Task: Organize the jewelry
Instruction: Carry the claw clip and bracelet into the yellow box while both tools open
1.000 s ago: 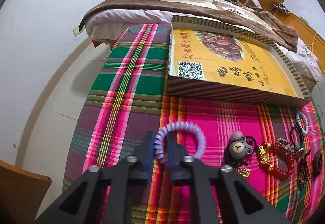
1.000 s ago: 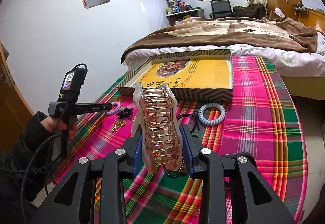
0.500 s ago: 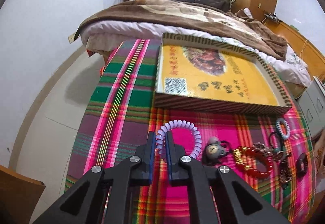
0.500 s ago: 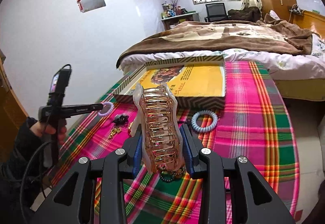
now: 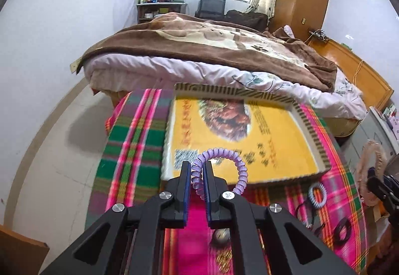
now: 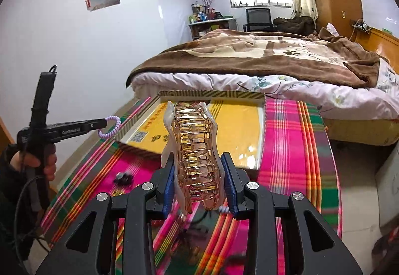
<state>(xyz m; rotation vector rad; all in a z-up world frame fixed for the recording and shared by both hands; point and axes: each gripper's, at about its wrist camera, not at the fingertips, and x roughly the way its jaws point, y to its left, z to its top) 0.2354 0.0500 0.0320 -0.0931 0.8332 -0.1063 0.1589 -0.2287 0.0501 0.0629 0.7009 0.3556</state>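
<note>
My left gripper point(image 5: 197, 176) pinches the purple coil tie point(image 5: 224, 165) by one side of its loop, clear of the cloth point(image 5: 129, 150), near the front edge of the yellow tray point(image 5: 281, 150). My right gripper point(image 6: 197, 180) clamps the amber claw clip point(image 6: 194, 150) upright between its pads, also in the air in front of the tray.

Risks, as I judge them: the tie hangs from a thin bite on a springy coil, so it could twist out or snag a pad on release and miss the tray. The clip is smooth and tall, and a tilt could let it slide or drop onto the pieces below. Both grippers head for one tray and could bump.

Hard to see: both views are motion-blurred low down. The bear charm point(image 5: 220, 237) and the gold bits sit half hidden behind my left fingers. Items at the right edge of the left view are cut off. Whether anything lies in the tray I can't tell.
</note>
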